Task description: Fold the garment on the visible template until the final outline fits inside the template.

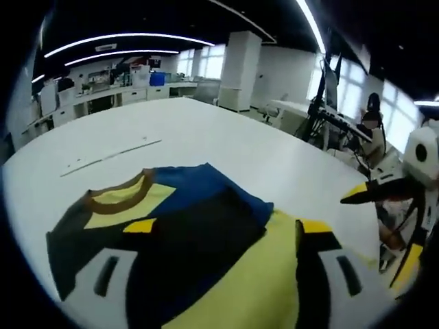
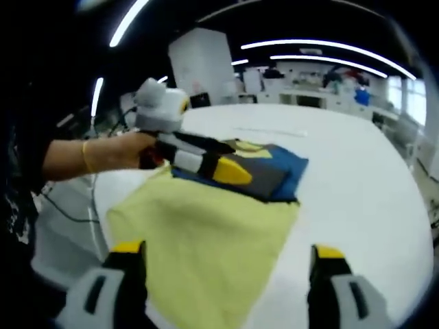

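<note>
The garment [image 1: 199, 226] lies folded on a yellow template sheet [image 1: 247, 288] on the white table. It is dark with blue and yellow panels and a brown collar [image 1: 116, 195]. My left gripper [image 1: 228, 226] hovers over it, open, its jaws wide apart and nothing held between them. In the right gripper view a hand holds that left gripper [image 2: 230, 170] low over the garment [image 2: 278, 171]. My right gripper [image 2: 226, 250] stands open above the bare near part of the yellow sheet [image 2: 206, 253]. One of its yellow-tipped fingers [image 1: 360, 193] enters the left gripper view from the right.
The white table [image 1: 226, 137] stretches far behind the garment, and a thin pale strip [image 1: 110, 156] lies on it. A seated person [image 1: 370, 127] and stands are past the table's right edge. Workbenches [image 1: 116, 92] line the back wall. The table's edge [image 2: 103, 205] runs close beside the sheet.
</note>
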